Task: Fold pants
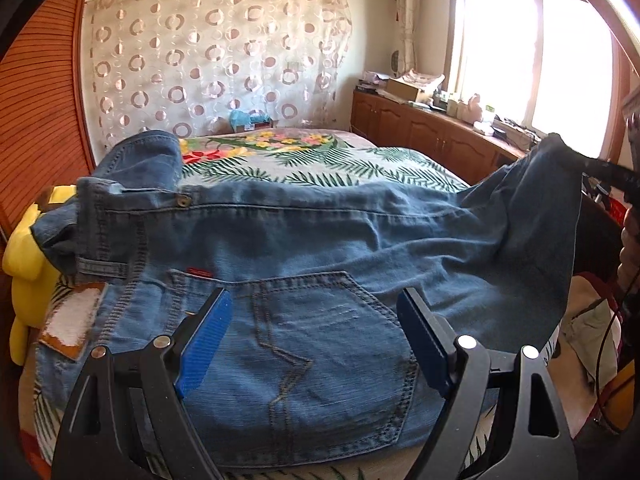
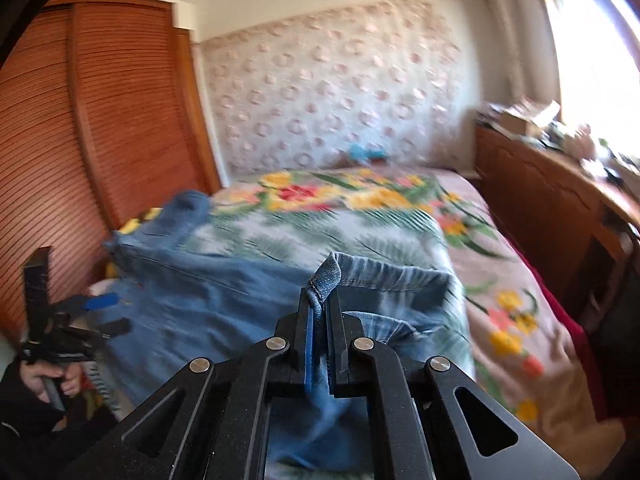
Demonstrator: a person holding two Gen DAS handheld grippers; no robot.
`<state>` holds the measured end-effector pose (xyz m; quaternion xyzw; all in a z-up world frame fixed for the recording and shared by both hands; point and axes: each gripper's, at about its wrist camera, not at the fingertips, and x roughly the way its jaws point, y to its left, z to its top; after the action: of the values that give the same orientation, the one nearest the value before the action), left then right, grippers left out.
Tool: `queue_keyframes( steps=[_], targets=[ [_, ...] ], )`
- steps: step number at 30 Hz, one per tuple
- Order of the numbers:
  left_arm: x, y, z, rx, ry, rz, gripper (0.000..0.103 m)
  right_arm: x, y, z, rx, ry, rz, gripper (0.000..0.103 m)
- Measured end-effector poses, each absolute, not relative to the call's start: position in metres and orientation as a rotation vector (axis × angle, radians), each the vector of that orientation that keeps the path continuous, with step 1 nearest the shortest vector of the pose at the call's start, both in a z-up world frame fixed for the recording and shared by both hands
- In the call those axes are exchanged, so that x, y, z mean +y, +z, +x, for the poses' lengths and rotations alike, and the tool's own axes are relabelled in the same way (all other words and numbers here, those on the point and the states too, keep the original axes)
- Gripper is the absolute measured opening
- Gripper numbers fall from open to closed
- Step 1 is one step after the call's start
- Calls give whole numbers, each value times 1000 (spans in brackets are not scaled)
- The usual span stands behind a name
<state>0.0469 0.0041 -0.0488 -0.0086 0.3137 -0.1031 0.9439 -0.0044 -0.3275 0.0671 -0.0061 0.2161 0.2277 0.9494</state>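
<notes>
Blue denim pants lie across the near end of a bed, waistband to the left, back pocket nearest me. My left gripper hovers over that pocket with its blue pads wide apart and nothing pinched between them. The leg end rises at the right, pulled up by my right gripper. In the right wrist view my right gripper is shut on the pants' hem, which sticks up between the pads. The left gripper shows at the far left there, held by a hand.
The bed has a floral cover. A yellow plush toy sits at the left edge. A slatted wooden wardrobe stands left, wooden cabinets with clutter run under the window at right. Cables hang at the right.
</notes>
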Motion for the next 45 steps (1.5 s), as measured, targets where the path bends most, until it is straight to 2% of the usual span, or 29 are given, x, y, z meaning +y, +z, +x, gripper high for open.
queue_keyframes(
  steps=[8, 14, 17, 19, 21, 24, 35, 45],
  targets=[
    [29, -43, 44, 617, -165, -53, 85, -260, 93, -3, 396, 669, -61, 4],
    [38, -47, 44, 623, -152, -74, 85, -228, 83, 16, 444, 732, -102, 5],
    [37, -50, 45, 629, -154, -78, 85, -231, 78, 37, 472, 684, -115, 18],
    [36, -52, 44, 633, -159, -77, 85, -227, 80, 43, 475, 676, -103, 20],
    [34, -53, 45, 637, -165, -75, 84, -230, 79, 48, 471, 649, -103, 29],
    [29, -55, 47, 642, -175, -72, 85, -232, 71, 52, 480, 620, -97, 37],
    [-1, -43, 75, 650, -259, -35, 84, -241, 28, 90, 587, 472, -112, 40],
    [-39, -34, 105, 669, -383, 10, 84, -233, 33, 136, 638, 456, -109, 46]
  ],
)
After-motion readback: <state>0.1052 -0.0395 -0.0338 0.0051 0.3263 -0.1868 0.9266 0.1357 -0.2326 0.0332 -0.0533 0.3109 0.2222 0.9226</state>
